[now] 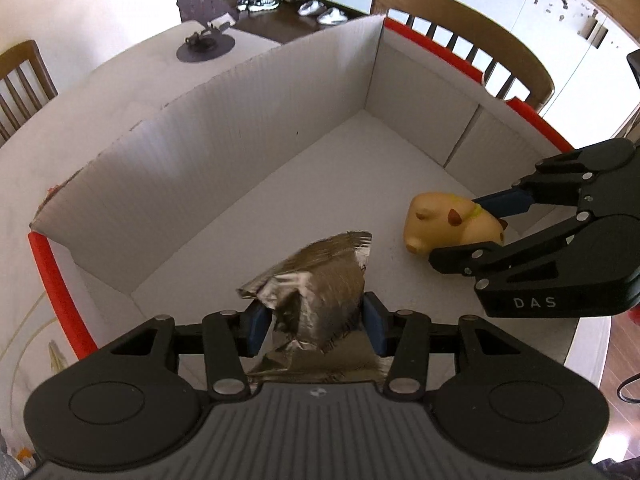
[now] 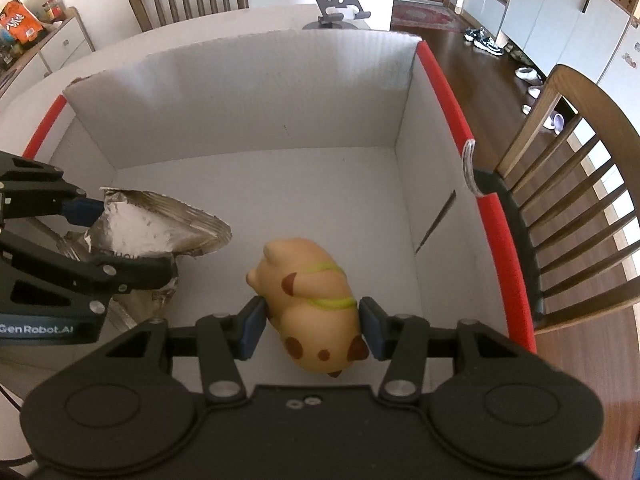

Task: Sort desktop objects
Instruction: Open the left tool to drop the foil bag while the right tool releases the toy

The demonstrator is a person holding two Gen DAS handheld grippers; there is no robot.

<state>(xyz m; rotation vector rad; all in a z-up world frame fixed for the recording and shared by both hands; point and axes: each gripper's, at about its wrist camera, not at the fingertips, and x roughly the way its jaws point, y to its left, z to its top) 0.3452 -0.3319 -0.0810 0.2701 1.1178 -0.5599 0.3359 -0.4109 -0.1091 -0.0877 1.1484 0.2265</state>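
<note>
Left gripper clamps foil bag, right gripper toy pig, inside box

Pretty normal dining room here: a white round table with wooden slat-back chairs around it, and dark wood flooring with a few pairs of shoes left along the wall. White cabinets line the far side, a low sideboard holds snack bags, and daylight washes it all out.
</note>
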